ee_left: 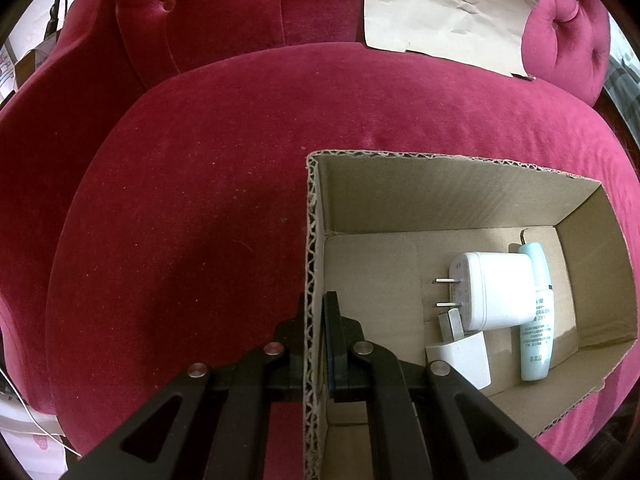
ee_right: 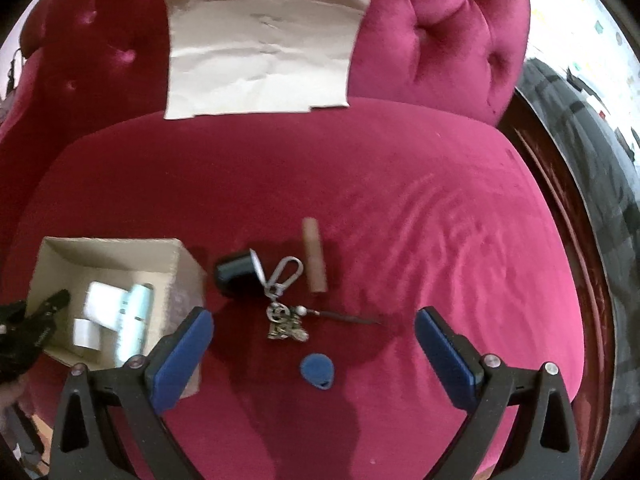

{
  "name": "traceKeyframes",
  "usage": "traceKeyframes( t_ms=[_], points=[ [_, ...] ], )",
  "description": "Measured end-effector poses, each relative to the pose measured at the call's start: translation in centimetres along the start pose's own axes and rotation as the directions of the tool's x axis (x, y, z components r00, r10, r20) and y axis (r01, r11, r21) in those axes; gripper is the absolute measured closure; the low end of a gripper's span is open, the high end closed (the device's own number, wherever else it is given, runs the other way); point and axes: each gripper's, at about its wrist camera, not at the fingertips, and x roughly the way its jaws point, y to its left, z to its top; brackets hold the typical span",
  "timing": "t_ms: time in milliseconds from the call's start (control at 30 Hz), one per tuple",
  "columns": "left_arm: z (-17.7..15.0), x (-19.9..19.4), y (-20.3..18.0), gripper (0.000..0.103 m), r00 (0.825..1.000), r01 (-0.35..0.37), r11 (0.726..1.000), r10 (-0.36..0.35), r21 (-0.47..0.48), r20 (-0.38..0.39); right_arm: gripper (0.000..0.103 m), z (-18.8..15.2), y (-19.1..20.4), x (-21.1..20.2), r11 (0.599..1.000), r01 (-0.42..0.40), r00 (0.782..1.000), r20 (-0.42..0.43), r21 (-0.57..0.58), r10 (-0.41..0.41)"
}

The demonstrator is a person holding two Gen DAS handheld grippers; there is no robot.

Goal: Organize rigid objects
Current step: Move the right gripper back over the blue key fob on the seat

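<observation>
My left gripper (ee_left: 316, 305) is shut on the left wall of an open cardboard box (ee_left: 400, 196) that stands on a red velvet seat. Inside lie a large white charger (ee_left: 496, 288), a small white plug (ee_left: 464, 356) and a pale blue tube (ee_left: 536, 320). In the right wrist view the box (ee_right: 184, 280) is at the left, with the left gripper (ee_right: 54, 304) at its far wall. My right gripper (ee_right: 313, 316) hangs open above the cushion. Below it lie a black case (ee_right: 234, 272), a key bunch with a carabiner (ee_right: 285, 280), a brown cylinder (ee_right: 314, 256) and a blue fob (ee_right: 317, 370).
A creased sheet of brown paper (ee_right: 260, 52) leans on the tufted backrest (ee_right: 440, 40). The seat cushion (ee_right: 460, 220) stretches bare to the right of the objects, ending at a dark wooden edge (ee_right: 560, 200). A white cable (ee_left: 24, 408) hangs off the seat's left side.
</observation>
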Motion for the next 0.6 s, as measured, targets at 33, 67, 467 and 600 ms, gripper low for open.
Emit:
traceKeyframes(
  t_ms=[33, 67, 467, 600],
  points=[
    [0.0, 0.0, 0.0, 0.098, 1.0, -0.001, 1.0, 0.001, 0.0, 0.0, 0.0, -0.2, -0.3, 0.3, 1.0, 0.003, 1.0, -0.005, 0.004, -0.003],
    [0.0, 0.0, 0.0, 0.098, 1.0, 0.0, 1.0, 0.0, 0.0, 0.0, 0.0, -0.5, -0.8, 0.8, 1.0, 0.007, 1.0, -0.011, 0.011, -0.007],
    [-0.1, -0.1, 0.0, 0.098, 1.0, -0.004, 1.0, 0.004, 0.002, 0.007, 0.0, -2.8, -2.9, 5.3, 0.999, -0.015, 0.996, -0.087, 0.049, 0.019],
    [-0.2, 0.1, 0.0, 0.098, 1.0, -0.005, 1.0, 0.005, 0.001, 0.008, 0.0, -3.3, -2.8, 6.4, 0.999, -0.025, 0.994, -0.107, 0.041, 0.029]
  ],
)
